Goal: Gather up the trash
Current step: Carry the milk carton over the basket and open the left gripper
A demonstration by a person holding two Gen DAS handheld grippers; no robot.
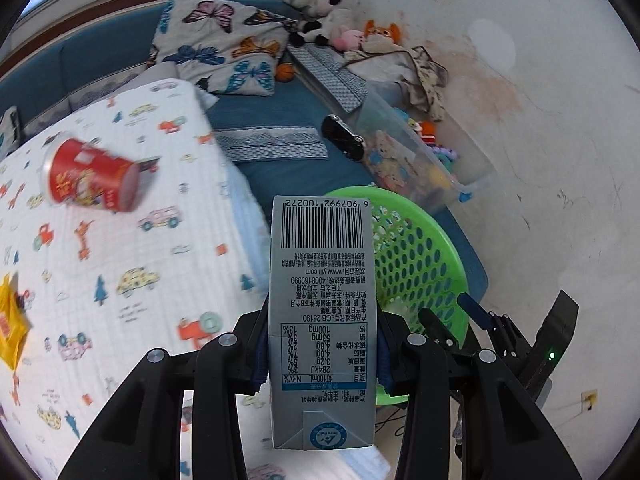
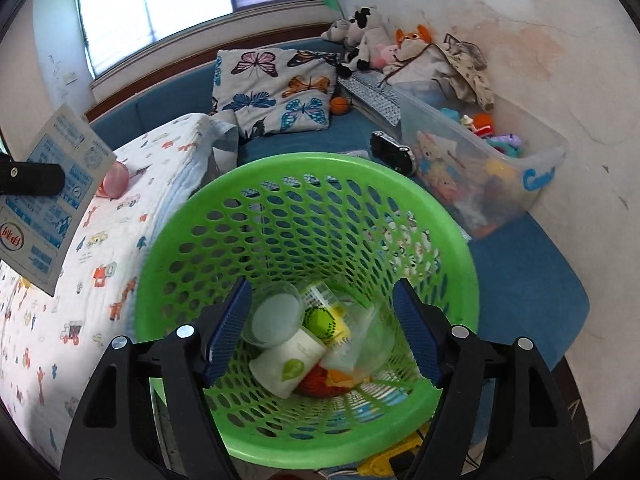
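Observation:
My left gripper is shut on a grey milk carton and holds it upright above the bed, left of the green mesh basket. The carton also shows at the left of the right wrist view. A red cup lies on its side on the car-print quilt. A yellow wrapper lies at the left edge. My right gripper is open and empty over the basket, which holds a white paper cup, clear plastic cups and wrappers.
A clear toy bin stands against the right wall. A butterfly pillow, plush toys and a small orange ball lie at the back. A black toy car sits behind the basket. A pink object lies on the quilt.

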